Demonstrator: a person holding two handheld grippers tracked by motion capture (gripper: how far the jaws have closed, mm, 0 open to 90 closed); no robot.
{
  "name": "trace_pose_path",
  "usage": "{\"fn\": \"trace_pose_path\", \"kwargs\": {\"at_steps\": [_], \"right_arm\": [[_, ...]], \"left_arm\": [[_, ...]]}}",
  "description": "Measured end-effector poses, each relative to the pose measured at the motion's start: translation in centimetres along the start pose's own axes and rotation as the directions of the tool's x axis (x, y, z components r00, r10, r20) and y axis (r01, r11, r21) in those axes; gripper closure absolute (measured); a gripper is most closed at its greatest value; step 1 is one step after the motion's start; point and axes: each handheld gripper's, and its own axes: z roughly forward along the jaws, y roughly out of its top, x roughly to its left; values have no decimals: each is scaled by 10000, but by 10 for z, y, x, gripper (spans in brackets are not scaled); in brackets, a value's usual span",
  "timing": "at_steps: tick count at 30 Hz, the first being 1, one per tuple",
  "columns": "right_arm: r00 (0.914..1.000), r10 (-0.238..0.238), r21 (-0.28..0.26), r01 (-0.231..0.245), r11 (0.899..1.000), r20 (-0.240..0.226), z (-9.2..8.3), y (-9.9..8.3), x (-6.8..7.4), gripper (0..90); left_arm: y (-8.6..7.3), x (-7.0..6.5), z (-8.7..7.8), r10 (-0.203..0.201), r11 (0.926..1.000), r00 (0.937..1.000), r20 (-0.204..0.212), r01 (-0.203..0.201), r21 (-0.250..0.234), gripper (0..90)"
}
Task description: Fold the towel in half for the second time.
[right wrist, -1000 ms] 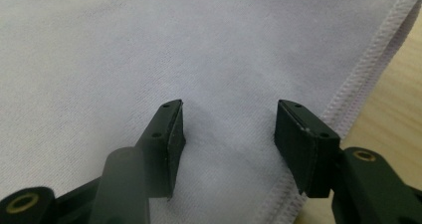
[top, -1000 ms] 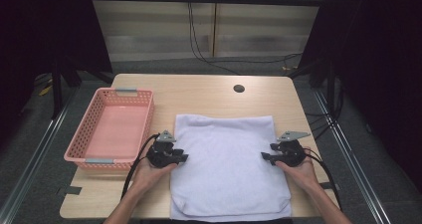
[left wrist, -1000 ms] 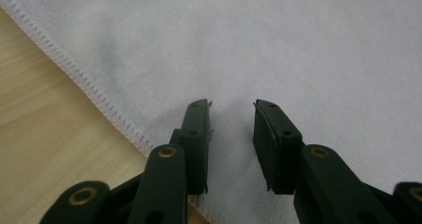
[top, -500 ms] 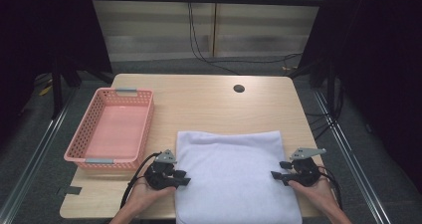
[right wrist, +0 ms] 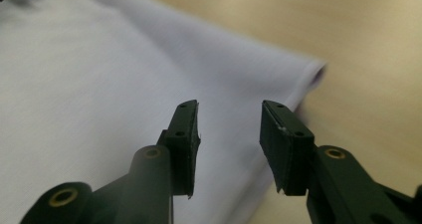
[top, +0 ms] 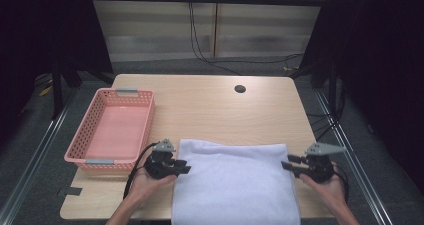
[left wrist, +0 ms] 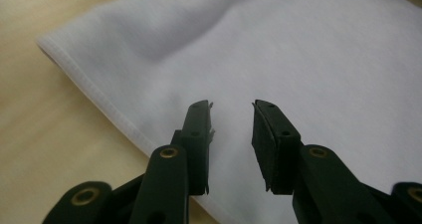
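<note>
- Hovering at the towel's (top: 235, 182) left edge: left gripper (top: 184, 167), jaws parted with a plain gap, nothing between the pads; in the left gripper view (left wrist: 231, 134) they sit over the white cloth (left wrist: 278, 59) just inside its stitched hem.
- Left jaws have just been closing a little further, no cloth pinched.
- Right gripper (top: 287, 166) at the towel's right edge, jaws pointing left toward the cloth, also released; the right gripper view (right wrist: 229, 134) shows a clear gap with the towel (right wrist: 99, 84) under and beyond it, its rounded folded corner to the right.
- Right jaws have just been closing too, with nothing gripped between them.
- Towel: white, folded, lying flat on the near half of the table (top: 210, 110), centred between the two grippers; near edge reaches the table's near edge.
- Pink perforated basket (top: 87, 135) at the table's left side, just left of and slightly farther than the left gripper; grey handle clips on its near and far rims.
- Dark round hole (top: 240, 89) in the tabletop on the far side, right of centre.
- No readable writing, brand or label on the towel, basket or grippers.
</note>
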Motion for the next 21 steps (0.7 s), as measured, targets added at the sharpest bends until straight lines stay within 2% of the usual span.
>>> {"fn": "trace_pose_path", "kwargs": {"at_steps": [1, 2, 3, 4, 5, 8, 9, 10, 11, 12, 14, 15, 16, 18, 20, 21], "right_arm": [[10000, 10, 3, -10, 10000, 96, 6, 10, -9, 628], [9999, 72, -19, -72, 10000, 145, 10, 15, -14, 633], [9997, 111, -130, -108, 9999, 196, 16, 21, -20, 637], [9996, 268, -208, -266, 9994, 55, 23, 26, -26, 632], [9992, 400, -137, -400, 9991, 26, 31, 29, -31, 605], [9987, 504, 355, -503, 9981, 0, 52, 30, -38, 512], [9983, 585, 498, -587, 9970, 62, 56, 28, -39, 491], [9986, 517, 741, -509, 9960, -81, 59, 26, -38, 496], [9991, 414, 919, -402, 9950, -115, 59, 23, -38, 537], [9990, 380, 980, -355, 9946, -234, 57, 18, -37, 613], [9990, 352, 1159, -316, 9928, -288, 55, 10, -35, 617], [9986, 414, 1225, -370, 9918, -333, 54, 5, -34, 654], [9990, 273, 1192, -228, 9926, -360, 53, 3, -34, 678], [9997, 221, 1114, -205, 9936, -133, 54, 4, -32, 729], [9994, 334, 970, -323, 9948, -94, 57, 5, -35, 749], [9993, 380, 819, -383, 9959, 50, 58, 7, -38, 784]], "left_arm": [[4, 4, 2, -130, 9999, 9999, 20, 131, -16, 687], [8, 9, 6, -299, 9993, 9994, 168, 302, -226, 687], [13, 13, 8, -220, 9993, 9998, 8, 220, -302, 690], [17, 15, 11, -15, 9996, 9997, -261, 8, -264, 690], [20, 19, 13, 8, 9995, 9994, -338, -19, -313, 687], [22, 30, 19, -478, 9977, 9973, -560, 450, -500, 661], [21, 32, 21, -545, 9979, 9969, -568, 523, -394, 654], [18, 32, 22, -466, 9989, 9964, -713, 458, -122, 648], [15, 32, 24, -234, 9994, 9955, -920, 257, 240, 646], [10, 31, 25, -88, 9997, 9952, -978, 111, 225, 647], [7, 31, 21, -253, 9991, 9950, -964, 284, 309, 648], [7, 30, 20, -311, 9990, 9951, -939, 339, 292, 663], [5, 28, 19, -244, 9990, 9957, -896, 278, 364, 666], [4, 26, 18, -229, 9988, 9969, -748, 260, 405, 665], [4, 26, 17, -145, 9988, 9983, -567, 170, 450, 665], [4, 27, 17, -297, 9988, 9983, -492, 316, 385, 664]]}}
